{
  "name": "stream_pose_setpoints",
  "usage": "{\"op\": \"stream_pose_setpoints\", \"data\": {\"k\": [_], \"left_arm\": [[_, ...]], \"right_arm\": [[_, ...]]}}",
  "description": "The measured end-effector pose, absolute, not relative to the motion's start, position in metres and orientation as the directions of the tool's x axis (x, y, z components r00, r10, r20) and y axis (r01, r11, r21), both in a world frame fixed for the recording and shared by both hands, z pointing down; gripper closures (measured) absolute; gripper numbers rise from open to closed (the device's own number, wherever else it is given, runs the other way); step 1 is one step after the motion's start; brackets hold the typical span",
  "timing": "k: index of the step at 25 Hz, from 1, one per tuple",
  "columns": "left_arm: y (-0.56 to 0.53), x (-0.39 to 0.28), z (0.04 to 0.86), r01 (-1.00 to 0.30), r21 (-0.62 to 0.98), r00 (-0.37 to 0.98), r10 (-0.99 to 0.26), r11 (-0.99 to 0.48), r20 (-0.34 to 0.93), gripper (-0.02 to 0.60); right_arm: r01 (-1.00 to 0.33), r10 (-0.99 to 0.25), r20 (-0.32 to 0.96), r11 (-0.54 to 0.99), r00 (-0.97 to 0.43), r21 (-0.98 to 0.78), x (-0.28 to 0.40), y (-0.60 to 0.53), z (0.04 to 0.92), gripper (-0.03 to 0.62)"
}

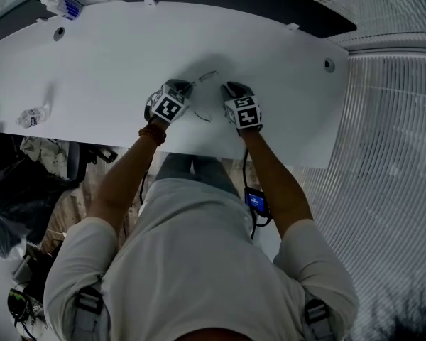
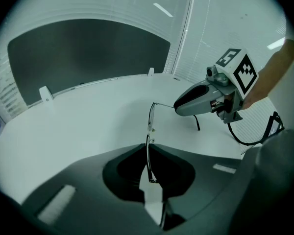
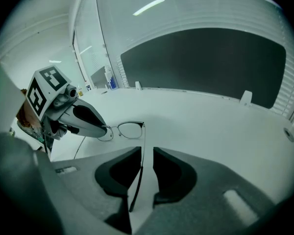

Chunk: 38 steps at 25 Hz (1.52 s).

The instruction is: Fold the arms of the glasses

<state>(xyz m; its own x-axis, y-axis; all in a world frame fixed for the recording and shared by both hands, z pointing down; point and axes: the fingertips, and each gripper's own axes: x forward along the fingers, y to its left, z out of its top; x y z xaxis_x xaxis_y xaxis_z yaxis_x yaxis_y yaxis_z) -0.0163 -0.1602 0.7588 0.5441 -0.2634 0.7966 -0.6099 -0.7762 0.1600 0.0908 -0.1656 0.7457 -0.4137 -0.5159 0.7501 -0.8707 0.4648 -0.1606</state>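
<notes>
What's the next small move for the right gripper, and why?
Probably close the right gripper on the temple arm, then swing it inward. That arm lies between its open jaws, unfolded, while the left gripper pinches the glasses at the front.

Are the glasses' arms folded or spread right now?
Spread. One arm of the glasses runs straight back from the frame between the right gripper's jaws; the other looks unfolded too.

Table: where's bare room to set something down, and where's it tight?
Free: the wide stretch between the left gripper and the crumpled plastic; from the right gripper out to the hole in the top; the back strip of the table behind the glasses. Crowded: front middle, where both grippers meet at the glasses.
</notes>
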Motion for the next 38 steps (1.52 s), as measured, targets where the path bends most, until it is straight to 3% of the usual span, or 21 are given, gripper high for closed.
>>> {"op": "stream_pose_setpoints", "data": {"k": [24,38], "left_arm": [[-0.156,-0.01,0.761,-0.623,0.168,0.543,-0.268,-0.764,0.796,0.56],[-0.148,-0.002,0.759,-0.637,0.185,0.544,-0.267,-0.748,0.796,0.56]], "right_arm": [[-0.849,-0.486,0.723,0.454,-0.492,-0.272,0.048,-0.161,0.746,0.503],[-0.82,-0.477,0.668,0.315,-0.572,-0.478,0.035,-0.162,0.739,0.49]]}}
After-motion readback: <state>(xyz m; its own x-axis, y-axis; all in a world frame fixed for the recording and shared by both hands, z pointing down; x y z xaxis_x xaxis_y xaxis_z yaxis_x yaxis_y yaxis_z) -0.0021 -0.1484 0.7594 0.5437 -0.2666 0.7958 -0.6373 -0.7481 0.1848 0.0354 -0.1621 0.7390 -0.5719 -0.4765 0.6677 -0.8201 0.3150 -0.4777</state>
